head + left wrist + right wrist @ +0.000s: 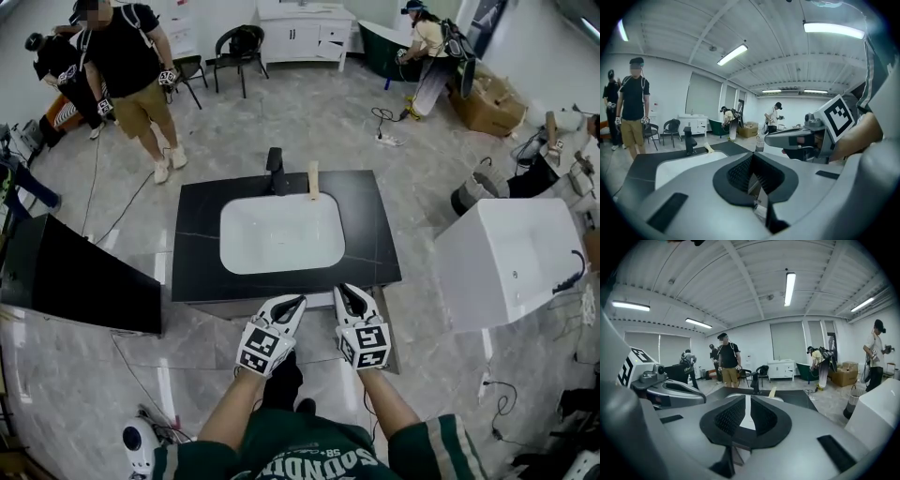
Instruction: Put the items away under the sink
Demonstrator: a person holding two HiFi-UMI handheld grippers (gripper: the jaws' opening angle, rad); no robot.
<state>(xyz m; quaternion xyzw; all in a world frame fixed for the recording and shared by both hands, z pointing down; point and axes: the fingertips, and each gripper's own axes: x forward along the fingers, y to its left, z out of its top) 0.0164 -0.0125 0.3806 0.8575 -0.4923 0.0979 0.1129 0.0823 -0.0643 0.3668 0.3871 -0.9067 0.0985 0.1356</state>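
Green jersey (309, 459) at the bottom edge, nearest. Just above it, left gripper (300, 300) and right gripper (342, 290) sit side by side, each with jaws together and nothing in them. Both are poised at the front edge of the black countertop (197, 244), probably between pick-ups. A panel (386, 328) juts out below the right gripper, likely the open cupboard door, not sure. White basin (281, 234) mid-frame, empty. Behind it a black faucet (274, 169). Just beside that, a tall beige item (313, 180) stands upright on the counter, seemingly the one thing left to stow. The reach crosses the basin, and the faucet could get bumped. Black slab (84, 281) at left, white tub (506, 253) at right. Bystander (131, 66) far upper left.
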